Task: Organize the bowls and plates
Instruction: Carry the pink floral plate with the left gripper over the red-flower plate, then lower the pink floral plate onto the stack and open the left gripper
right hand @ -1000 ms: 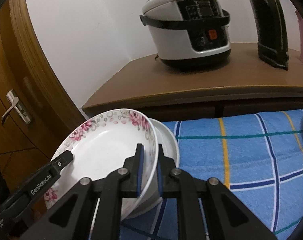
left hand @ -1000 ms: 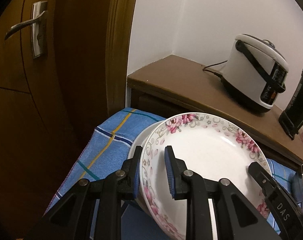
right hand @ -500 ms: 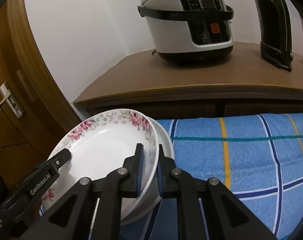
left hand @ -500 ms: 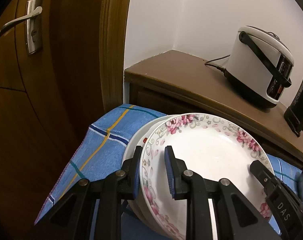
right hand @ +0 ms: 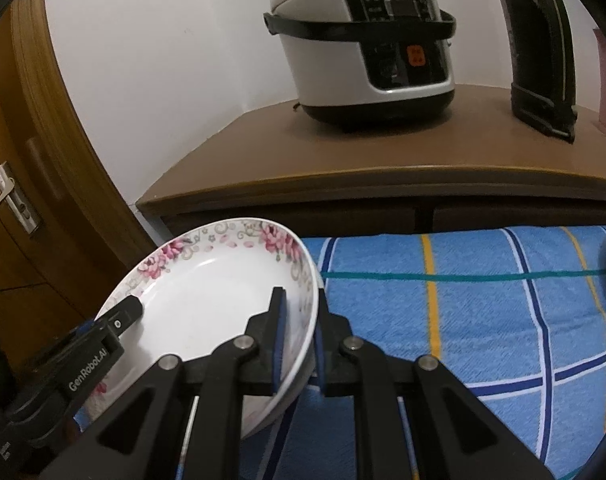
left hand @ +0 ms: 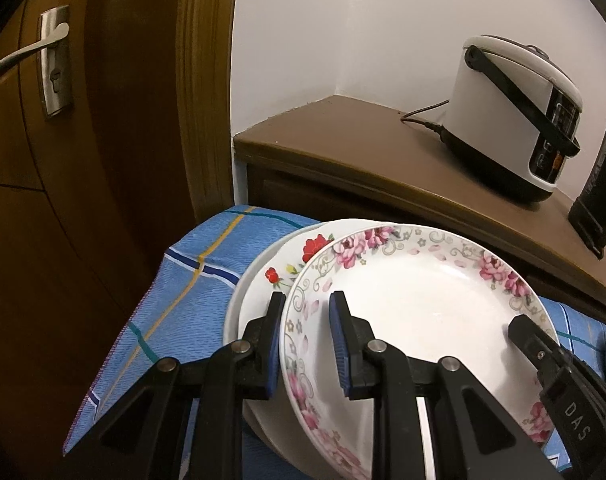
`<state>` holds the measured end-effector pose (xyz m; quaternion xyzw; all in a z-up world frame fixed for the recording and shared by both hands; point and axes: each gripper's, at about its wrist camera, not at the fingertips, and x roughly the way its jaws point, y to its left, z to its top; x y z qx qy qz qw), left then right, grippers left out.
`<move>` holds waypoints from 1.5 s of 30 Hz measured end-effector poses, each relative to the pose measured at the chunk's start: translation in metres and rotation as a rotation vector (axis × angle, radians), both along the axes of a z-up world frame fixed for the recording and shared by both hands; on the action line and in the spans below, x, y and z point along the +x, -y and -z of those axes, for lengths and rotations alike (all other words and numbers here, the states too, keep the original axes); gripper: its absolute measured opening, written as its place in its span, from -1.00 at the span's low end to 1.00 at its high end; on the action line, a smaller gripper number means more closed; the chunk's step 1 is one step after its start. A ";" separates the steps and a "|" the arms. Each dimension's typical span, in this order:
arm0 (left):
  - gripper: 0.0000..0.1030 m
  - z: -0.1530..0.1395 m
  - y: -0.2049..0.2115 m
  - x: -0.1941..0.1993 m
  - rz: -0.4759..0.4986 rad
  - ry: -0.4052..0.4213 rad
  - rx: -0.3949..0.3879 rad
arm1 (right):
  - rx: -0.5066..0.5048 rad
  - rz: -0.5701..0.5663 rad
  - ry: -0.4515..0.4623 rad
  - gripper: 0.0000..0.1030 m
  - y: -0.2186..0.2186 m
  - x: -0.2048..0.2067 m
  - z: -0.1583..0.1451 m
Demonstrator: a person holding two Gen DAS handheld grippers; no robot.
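Note:
A white deep plate with pink flowers hangs tilted between both grippers. My left gripper is shut on its left rim, one pad outside, one inside. My right gripper is shut on the opposite rim; one of its fingers shows at the right of the left wrist view. Just under the held plate, a plate with red flowers lies on a plain white plate on the blue checked cloth. These lower plates are hidden in the right wrist view.
Behind the cloth stands a brown wooden cabinet with a white rice cooker and a tall black appliance on top. A wooden door with a metal handle is at the left.
The held floral plate has shifted a little off the plates beneath. The red-flower plate now shows beside it in the left wrist view, and the lower plate has vanished from the right wrist view.

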<state>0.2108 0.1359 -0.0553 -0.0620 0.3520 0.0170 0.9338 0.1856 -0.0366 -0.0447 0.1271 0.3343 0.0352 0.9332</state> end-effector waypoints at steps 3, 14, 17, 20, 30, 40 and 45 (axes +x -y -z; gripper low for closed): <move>-0.52 0.000 -0.001 0.001 0.000 0.002 -0.002 | -0.003 -0.003 0.001 -0.75 -0.001 0.000 0.001; -0.52 -0.001 -0.005 -0.004 -0.010 0.014 -0.012 | 0.000 -0.027 -0.020 -0.73 -0.002 0.007 0.002; -0.52 -0.002 -0.003 -0.005 -0.013 0.018 0.012 | -0.005 -0.027 -0.021 -0.72 -0.003 0.007 0.002; -0.52 -0.002 0.000 -0.004 -0.016 0.020 0.032 | -0.026 -0.027 -0.021 -0.70 -0.006 0.007 0.001; -0.52 -0.002 -0.001 -0.003 -0.023 0.023 0.045 | -0.076 -0.024 -0.025 -0.63 -0.015 0.014 0.001; -0.52 -0.007 0.003 -0.006 -0.073 0.059 0.127 | -0.161 -0.047 -0.015 -0.59 -0.029 0.018 0.000; -0.52 -0.008 -0.002 -0.005 -0.074 0.049 0.095 | -0.147 -0.053 -0.039 -0.58 -0.028 0.023 0.003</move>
